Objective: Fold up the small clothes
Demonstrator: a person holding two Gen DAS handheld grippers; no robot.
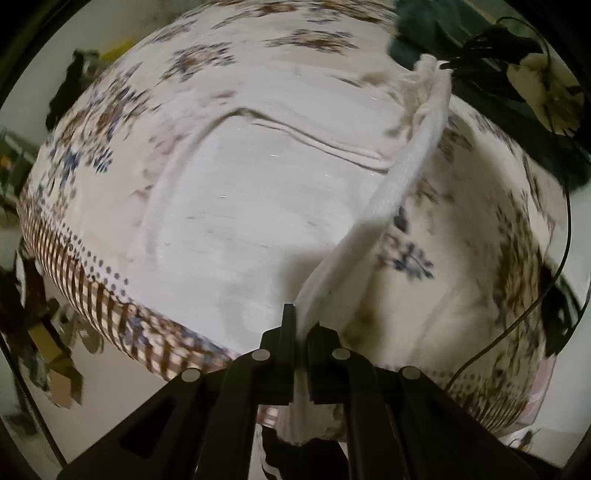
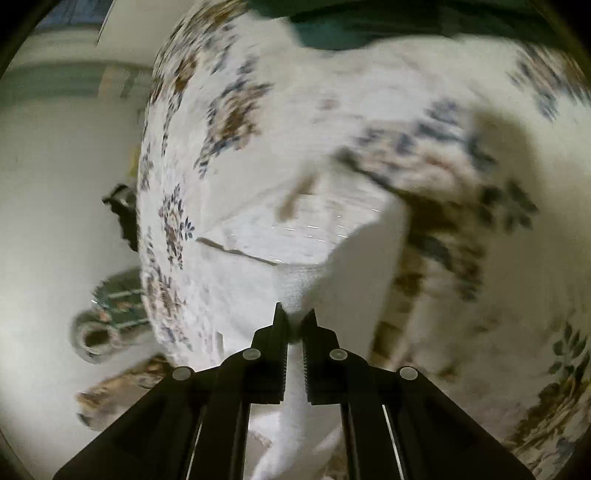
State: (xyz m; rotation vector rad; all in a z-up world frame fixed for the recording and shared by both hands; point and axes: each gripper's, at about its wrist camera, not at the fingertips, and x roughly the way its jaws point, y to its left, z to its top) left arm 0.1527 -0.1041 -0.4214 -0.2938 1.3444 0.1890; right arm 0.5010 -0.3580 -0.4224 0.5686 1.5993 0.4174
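Pinching a white garment (image 1: 391,206) at lower centre of frame, the left gripper (image 1: 301,325) lifts its edge above a floral bedsheet (image 1: 74,162). Right gripper (image 2: 294,321) — fingers pressed on the same white cloth — sits lower centre too. No containers show — only a dark green cloth (image 1: 424,33) at upper right.

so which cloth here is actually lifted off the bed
The white cloth: both tongs, left and right, pinch its raised edge. The floral sheet and the dark green cloth lie flat, ungripped.
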